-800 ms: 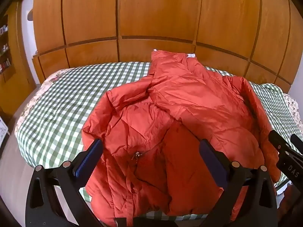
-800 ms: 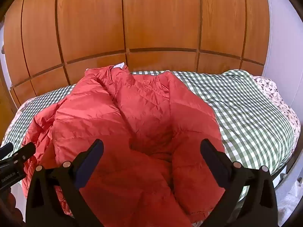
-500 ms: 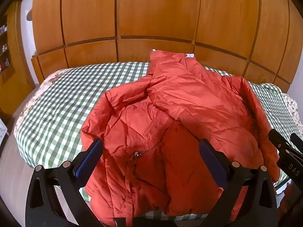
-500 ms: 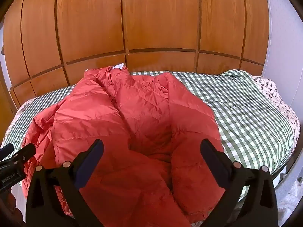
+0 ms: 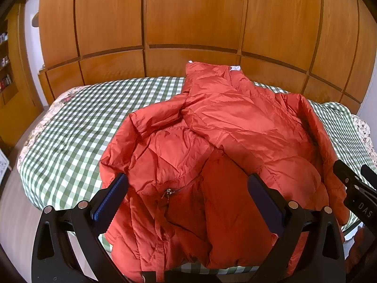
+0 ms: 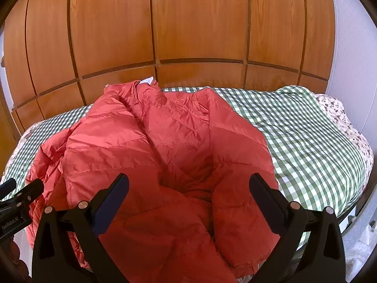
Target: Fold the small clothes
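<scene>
A red-orange puffer jacket [image 5: 223, 146] lies crumpled on the bed, collar toward the far wardrobe, its hem hanging over the near edge. It also fills the middle of the right wrist view [image 6: 165, 155]. A zipper pull [image 5: 167, 192] shows near the left front panel. My left gripper [image 5: 188, 188] is open and empty, held above the jacket's near left part. My right gripper [image 6: 188, 188] is open and empty above the jacket's near right part. Each gripper shows at the edge of the other's view.
The bed carries a green-and-white checked cover [image 5: 77, 127] with a floral sheet at its edges [image 6: 339, 110]. A wooden panelled wardrobe [image 5: 188, 18] stands right behind the bed. A shelf unit [image 5: 6, 70] is at far left. A white wall [image 6: 353, 35] is at right.
Both grippers have shifted very slightly; the jacket sits a touch lower and nearer in the views. The jaws have stayed open.
</scene>
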A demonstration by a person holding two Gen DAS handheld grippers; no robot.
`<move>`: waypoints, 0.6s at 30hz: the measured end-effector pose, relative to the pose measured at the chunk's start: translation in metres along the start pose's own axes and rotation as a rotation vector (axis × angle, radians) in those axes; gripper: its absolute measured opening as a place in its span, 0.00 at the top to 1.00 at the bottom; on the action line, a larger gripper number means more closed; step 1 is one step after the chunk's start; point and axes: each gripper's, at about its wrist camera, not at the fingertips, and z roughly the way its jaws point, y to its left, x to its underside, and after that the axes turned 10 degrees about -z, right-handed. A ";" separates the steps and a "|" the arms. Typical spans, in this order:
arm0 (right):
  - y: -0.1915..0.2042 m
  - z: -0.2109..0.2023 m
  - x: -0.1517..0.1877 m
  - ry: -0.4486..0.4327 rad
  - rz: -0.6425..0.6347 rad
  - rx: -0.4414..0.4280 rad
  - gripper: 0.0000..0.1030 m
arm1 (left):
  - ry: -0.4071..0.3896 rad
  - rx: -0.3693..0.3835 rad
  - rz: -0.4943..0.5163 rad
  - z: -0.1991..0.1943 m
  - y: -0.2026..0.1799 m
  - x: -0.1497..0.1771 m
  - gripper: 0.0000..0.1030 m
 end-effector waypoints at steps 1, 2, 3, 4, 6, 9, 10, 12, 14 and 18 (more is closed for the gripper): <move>-0.001 0.000 0.000 -0.001 0.001 -0.001 0.02 | 0.001 -0.001 0.001 0.000 0.000 0.000 0.03; -0.001 0.000 0.000 0.001 0.000 -0.002 0.02 | 0.002 0.000 0.000 0.000 0.000 0.001 0.03; 0.000 0.000 0.000 0.001 0.001 0.000 0.02 | 0.002 0.000 0.000 0.000 0.000 0.001 0.03; 0.000 0.000 0.000 0.002 0.001 0.001 0.02 | 0.002 0.000 0.001 0.000 0.001 0.002 0.03; -0.001 0.001 0.000 0.003 0.001 -0.001 0.02 | 0.001 -0.001 0.003 0.000 0.001 0.002 0.03; -0.001 0.001 0.000 0.004 0.001 0.001 0.02 | 0.001 -0.002 0.007 0.001 0.001 0.003 0.03; -0.001 0.001 0.000 0.006 0.000 0.001 0.02 | 0.000 -0.002 0.009 0.000 0.000 0.003 0.03; -0.001 0.001 0.001 0.008 0.001 0.001 0.02 | -0.003 -0.006 0.013 0.000 0.000 0.003 0.03; -0.002 0.002 0.002 0.011 0.002 -0.002 0.02 | -0.006 -0.010 0.018 0.000 -0.001 0.002 0.03; -0.002 0.004 0.003 0.015 0.003 -0.001 0.02 | -0.008 -0.013 0.032 0.000 -0.004 0.003 0.03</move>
